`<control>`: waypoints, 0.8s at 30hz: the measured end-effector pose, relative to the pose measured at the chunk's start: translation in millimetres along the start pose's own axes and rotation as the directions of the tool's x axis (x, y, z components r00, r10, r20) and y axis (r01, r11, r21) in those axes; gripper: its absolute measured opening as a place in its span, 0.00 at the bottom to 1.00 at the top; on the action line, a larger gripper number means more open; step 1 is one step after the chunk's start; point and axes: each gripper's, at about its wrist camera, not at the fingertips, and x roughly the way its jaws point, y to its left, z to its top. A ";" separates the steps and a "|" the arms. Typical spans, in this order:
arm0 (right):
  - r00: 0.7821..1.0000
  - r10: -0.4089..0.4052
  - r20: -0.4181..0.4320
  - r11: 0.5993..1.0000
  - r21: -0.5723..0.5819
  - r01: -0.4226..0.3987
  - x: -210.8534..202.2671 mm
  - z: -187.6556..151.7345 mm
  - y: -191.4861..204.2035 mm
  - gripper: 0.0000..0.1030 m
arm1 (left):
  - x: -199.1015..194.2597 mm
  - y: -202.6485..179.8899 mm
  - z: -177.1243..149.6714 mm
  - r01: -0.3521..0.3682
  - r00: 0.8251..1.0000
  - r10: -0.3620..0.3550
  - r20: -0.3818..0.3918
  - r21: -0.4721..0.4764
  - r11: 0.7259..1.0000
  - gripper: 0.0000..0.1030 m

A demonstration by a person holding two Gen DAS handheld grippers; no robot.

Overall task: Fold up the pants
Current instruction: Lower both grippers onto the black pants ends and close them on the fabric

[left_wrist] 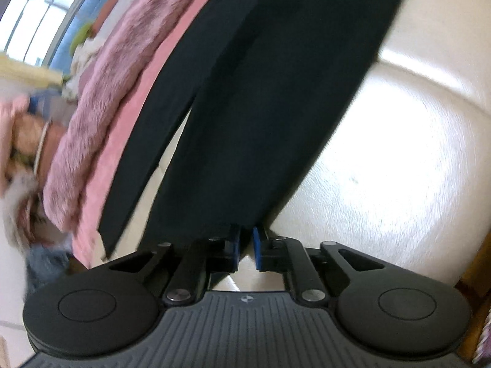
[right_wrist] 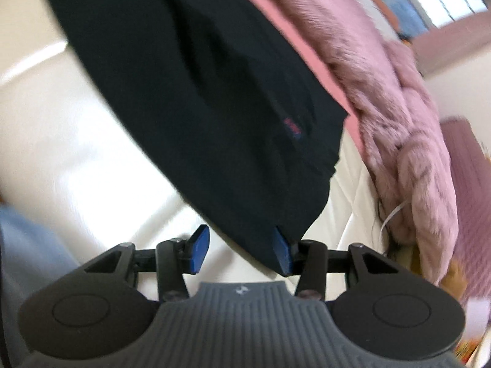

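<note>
The black pants point(left_wrist: 260, 98) lie on a cream surface, two legs running away from me in the left wrist view. My left gripper point(left_wrist: 245, 242) is shut on the near end of one leg, its blue pads point(left_wrist: 235, 245) pressed close with fabric between them. In the right wrist view the waist end of the pants point(right_wrist: 214, 107), with a small red label, lies ahead. My right gripper point(right_wrist: 242, 251) is open; the pants' corner lies between the pads and touches the right pad point(right_wrist: 282, 254).
A pink fluffy blanket point(left_wrist: 101, 116) lies along the far side of the pants, also in the right wrist view point(right_wrist: 399, 107). The cream surface point(left_wrist: 399, 153) is glossy and bright. Clutter and a window point(left_wrist: 40, 15) are beyond the blanket.
</note>
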 end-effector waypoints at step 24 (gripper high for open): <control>0.982 -0.164 0.090 0.964 -0.197 0.179 -18.6 24.6 -27.5 0.00 | -32.8 97.6 35.4 -0.038 0.995 0.070 0.069 -0.395 0.918 0.01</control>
